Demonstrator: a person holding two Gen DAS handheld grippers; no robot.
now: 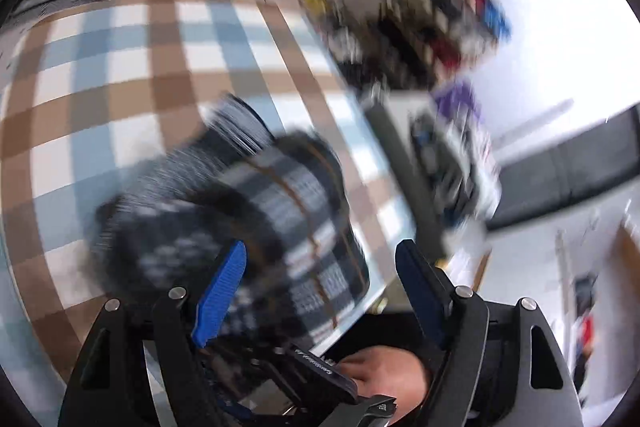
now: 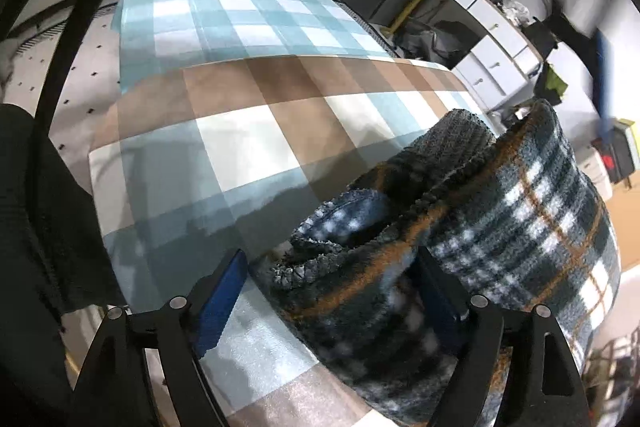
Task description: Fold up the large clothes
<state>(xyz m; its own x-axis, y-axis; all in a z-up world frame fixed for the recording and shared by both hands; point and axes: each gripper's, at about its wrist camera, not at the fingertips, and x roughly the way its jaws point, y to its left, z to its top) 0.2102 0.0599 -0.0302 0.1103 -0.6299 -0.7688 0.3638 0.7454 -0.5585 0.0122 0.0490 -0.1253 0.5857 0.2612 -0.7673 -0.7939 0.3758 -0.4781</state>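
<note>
A checked cloth (image 2: 248, 131) in brown, white and blue is spread over the table. On its near right part a folded dark plaid fleece (image 2: 500, 227) is heaped. The right gripper (image 2: 332, 291) is seen with jaws spread, a fold of fleece between them, unpressed. The left gripper (image 1: 320, 283), blurred, is held wide and empty above the fleece. Cluttered cabinets (image 2: 492, 35) are seen at far right.

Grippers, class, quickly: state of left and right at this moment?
Left gripper: open, holding nothing.
Right gripper: open, straddling a fold of the dark plaid fleece garment, pads not pressing.
</note>
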